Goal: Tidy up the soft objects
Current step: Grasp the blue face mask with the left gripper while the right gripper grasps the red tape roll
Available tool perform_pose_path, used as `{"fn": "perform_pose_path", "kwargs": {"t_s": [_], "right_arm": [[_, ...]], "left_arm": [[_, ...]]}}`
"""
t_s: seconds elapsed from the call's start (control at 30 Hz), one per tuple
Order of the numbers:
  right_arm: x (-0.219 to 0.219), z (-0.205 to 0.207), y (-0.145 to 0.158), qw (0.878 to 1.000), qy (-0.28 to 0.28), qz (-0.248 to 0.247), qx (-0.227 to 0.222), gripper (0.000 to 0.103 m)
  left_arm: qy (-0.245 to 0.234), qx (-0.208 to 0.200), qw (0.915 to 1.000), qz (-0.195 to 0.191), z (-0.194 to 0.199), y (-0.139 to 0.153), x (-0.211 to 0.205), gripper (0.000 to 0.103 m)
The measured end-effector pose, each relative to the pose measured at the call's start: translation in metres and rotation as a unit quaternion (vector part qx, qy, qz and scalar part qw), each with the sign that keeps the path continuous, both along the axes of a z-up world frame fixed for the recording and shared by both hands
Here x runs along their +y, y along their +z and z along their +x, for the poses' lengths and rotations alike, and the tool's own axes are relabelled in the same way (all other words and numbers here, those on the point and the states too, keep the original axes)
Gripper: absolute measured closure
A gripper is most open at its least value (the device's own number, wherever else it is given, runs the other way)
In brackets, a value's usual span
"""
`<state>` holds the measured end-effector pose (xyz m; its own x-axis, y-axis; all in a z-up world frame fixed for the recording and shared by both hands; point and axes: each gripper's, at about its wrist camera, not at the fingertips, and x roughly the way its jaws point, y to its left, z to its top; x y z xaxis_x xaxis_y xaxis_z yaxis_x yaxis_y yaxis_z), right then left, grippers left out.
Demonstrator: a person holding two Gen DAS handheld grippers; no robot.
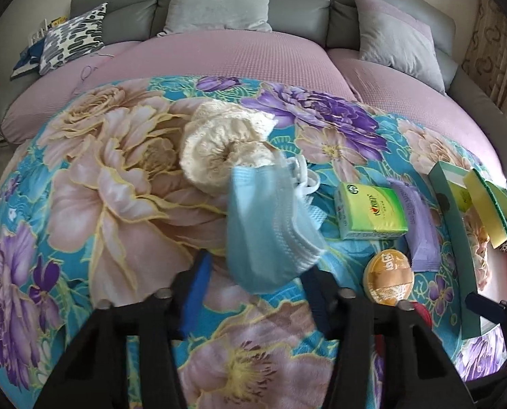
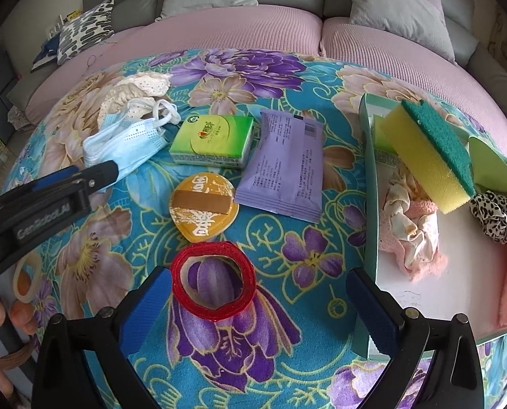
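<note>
I am working over a big flowery blanket (image 2: 287, 225). On my right stands the box (image 2: 372, 204). Some soft things are already in it: a yellow sponge (image 2: 427, 156), a pink frilly cloth (image 2: 410, 231) and a spotty hair band (image 2: 495, 214). So I think part of the job is done.

More things lie out on the blanket: a cream lace cloth (image 1: 219, 150), a purple pack (image 2: 284, 170), a green tissue pack (image 2: 212, 139), a blue face mask (image 1: 267, 225), a round yellow packet (image 2: 204, 208) and a red ring (image 2: 212, 277).

My left hand-held gripper (image 1: 256, 262) is about half closed with the mask between its fingers. I cannot tell if it really grips it. My right hand-held gripper (image 2: 257, 300) is wide open and holds nothing. The red ring lies just in front of it.
</note>
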<state>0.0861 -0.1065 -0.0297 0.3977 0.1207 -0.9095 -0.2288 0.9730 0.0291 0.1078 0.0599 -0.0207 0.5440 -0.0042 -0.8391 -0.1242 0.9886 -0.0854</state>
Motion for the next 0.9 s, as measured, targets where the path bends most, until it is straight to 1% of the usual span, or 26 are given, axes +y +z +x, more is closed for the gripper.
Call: {"fn": "perform_pose_path", "kwargs": {"t_s": [0.07, 0.13, 0.17, 0.27, 0.4, 0.53, 0.6, 0.67, 0.73, 0.77, 0.83, 0.87, 0.9], "right_arm": [[0.0, 0.0, -0.001, 1.0, 0.002, -0.001, 0.004, 0.0], [0.0, 0.0, -0.002, 1.0, 0.003, -0.001, 0.006, 0.0], [0.0, -0.001, -0.002, 1.0, 0.004, -0.001, 0.007, 0.0], [0.002, -0.001, -0.002, 1.0, 0.01, 0.001, 0.009, 0.0], [0.005, -0.003, -0.004, 1.0, 0.02, 0.001, 0.012, 0.0], [0.009, -0.004, -0.008, 0.999, 0.031, 0.003, 0.018, 0.0], [0.012, -0.005, -0.01, 0.999, 0.04, 0.006, 0.021, 0.0], [0.016, -0.007, -0.012, 0.998, 0.051, 0.005, 0.022, 0.004], [0.02, -0.008, -0.014, 0.998, 0.06, 0.003, 0.023, 0.015], [0.022, -0.008, -0.015, 0.998, 0.063, 0.0, 0.024, 0.018], [0.025, -0.009, -0.016, 0.998, 0.066, -0.008, 0.02, 0.03], [0.025, -0.01, -0.015, 0.998, 0.066, -0.008, 0.019, 0.033], [0.024, -0.01, -0.015, 0.998, 0.066, -0.005, 0.017, 0.04]], "left_arm": [[-0.002, 0.004, 1.0, -0.004, 0.003, -0.003, -0.001, 0.07], [-0.004, 0.005, 1.0, 0.001, 0.004, -0.004, -0.003, 0.078], [-0.004, 0.003, 1.0, 0.0, 0.004, -0.004, -0.003, 0.084], [-0.006, -0.001, 1.0, -0.004, 0.003, -0.003, -0.002, 0.091], [-0.01, -0.001, 0.9999, 0.003, -0.001, 0.001, -0.003, 0.093], [-0.007, -0.012, 0.9998, 0.016, -0.008, 0.013, -0.002, 0.093], [-0.003, -0.019, 0.9997, 0.017, -0.01, 0.018, 0.0, 0.093], [-0.001, -0.022, 0.9996, 0.018, -0.012, 0.021, 0.002, 0.093], [0.0, -0.019, 0.9996, 0.019, -0.012, 0.02, 0.002, 0.093], [-0.001, -0.015, 0.9997, 0.019, -0.011, 0.018, 0.002, 0.093], [0.0, -0.015, 0.9997, 0.021, -0.012, 0.018, 0.002, 0.093], [0.001, -0.016, 0.9997, 0.021, -0.012, 0.018, 0.002, 0.093], [0.002, -0.017, 0.9996, 0.021, -0.012, 0.019, 0.003, 0.093]]}}
